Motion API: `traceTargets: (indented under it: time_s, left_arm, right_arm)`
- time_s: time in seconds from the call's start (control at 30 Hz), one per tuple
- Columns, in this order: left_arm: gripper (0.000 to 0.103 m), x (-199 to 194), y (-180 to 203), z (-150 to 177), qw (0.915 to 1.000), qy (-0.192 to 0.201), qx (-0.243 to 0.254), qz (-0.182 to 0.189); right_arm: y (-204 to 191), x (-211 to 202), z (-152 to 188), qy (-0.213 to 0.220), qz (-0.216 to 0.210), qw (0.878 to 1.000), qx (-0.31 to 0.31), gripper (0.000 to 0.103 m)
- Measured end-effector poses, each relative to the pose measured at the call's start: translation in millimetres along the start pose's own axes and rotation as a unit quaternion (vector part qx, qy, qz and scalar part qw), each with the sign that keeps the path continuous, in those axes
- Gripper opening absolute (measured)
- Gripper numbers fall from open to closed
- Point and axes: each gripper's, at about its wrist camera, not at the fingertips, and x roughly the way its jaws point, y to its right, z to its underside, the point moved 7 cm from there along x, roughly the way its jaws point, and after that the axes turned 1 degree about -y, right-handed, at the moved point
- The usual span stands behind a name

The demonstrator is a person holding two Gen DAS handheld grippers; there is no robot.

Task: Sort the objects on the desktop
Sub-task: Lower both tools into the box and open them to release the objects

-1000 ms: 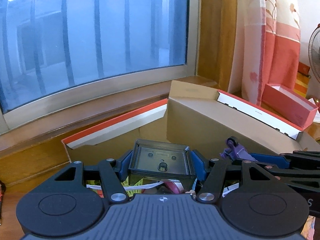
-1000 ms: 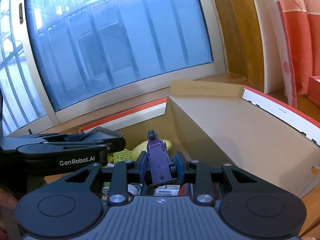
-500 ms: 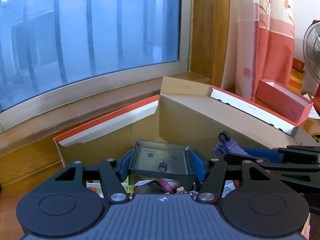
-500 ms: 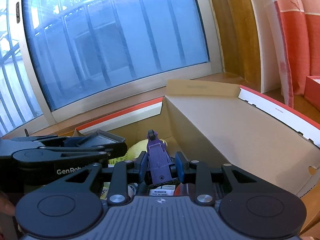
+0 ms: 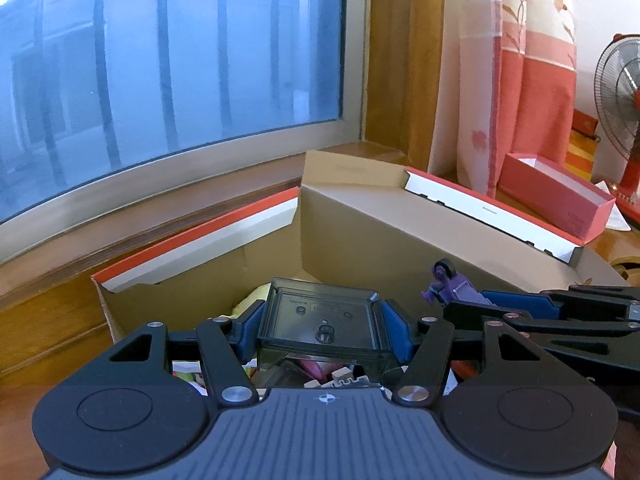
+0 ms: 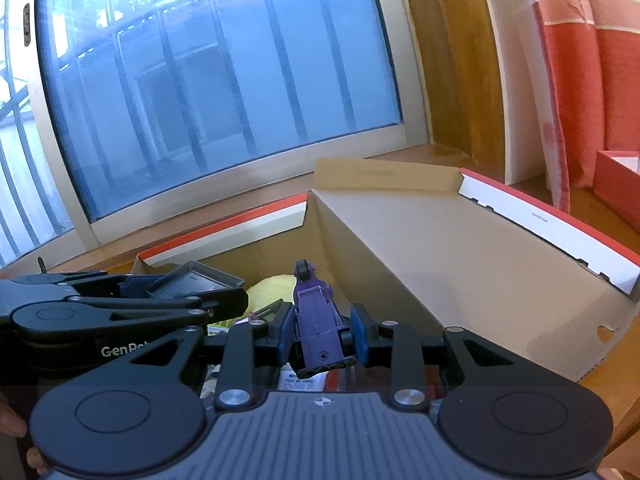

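Clamping a dark translucent plastic tray (image 5: 324, 322) between its blue pads (image 5: 394, 332), the left gripper (image 5: 322, 332) had its jaws closed onto the tray's two sides. The right gripper (image 6: 320, 332) gripped a purple toy (image 6: 316, 320) with jaws closed narrowly, wheel end pointing far. Both grippers hung over the open cardboard box (image 6: 460, 264), left gripper to the left of the right one. Mixed small items and a yellow object (image 6: 272, 288) lay inside. A pink box (image 5: 556, 204) stood far right, near the curtain (image 5: 516, 72).
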Motion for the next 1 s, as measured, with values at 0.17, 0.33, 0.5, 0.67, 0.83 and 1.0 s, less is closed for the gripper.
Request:
traceTargets:
  time_s: [0.17,0.33,0.5,0.67,0.83,1.0]
  left_arm:
    - [0.061,-0.4,5.7,1.6,1.0000,0.000,0.007,0.003]
    - [0.061,-1.7,11.2,2.3,0.9999,0.002,0.011,0.006]
    - [0.061,-2.9,16.6,3.0,0.9998,0.004,0.015,0.009]
    - [0.063,-4.2,17.0,2.4,0.9999,0.004,0.012,0.008]
    - [0.068,-7.4,14.2,3.7,1.0000,0.003,0.006,0.002]
    - [0.073,-12.1,8.0,6.7,1.0000,0.002,-0.007,-0.006]
  right_arm:
    - [5.2,-0.6,2.8,-0.003,0.007,1.000,0.005,0.032]
    - [9.9,-3.0,5.1,-0.004,0.013,1.000,0.009,0.032]
    - [15.3,-6.0,5.9,-0.003,0.018,1.000,0.016,0.034]
    - [16.0,-8.8,5.3,0.001,0.017,1.000,0.014,0.034]
    - [16.7,-10.2,6.7,-0.001,0.018,1.000,0.017,0.039]
    - [18.2,-11.7,7.8,-0.003,0.018,1.000,0.025,0.049]
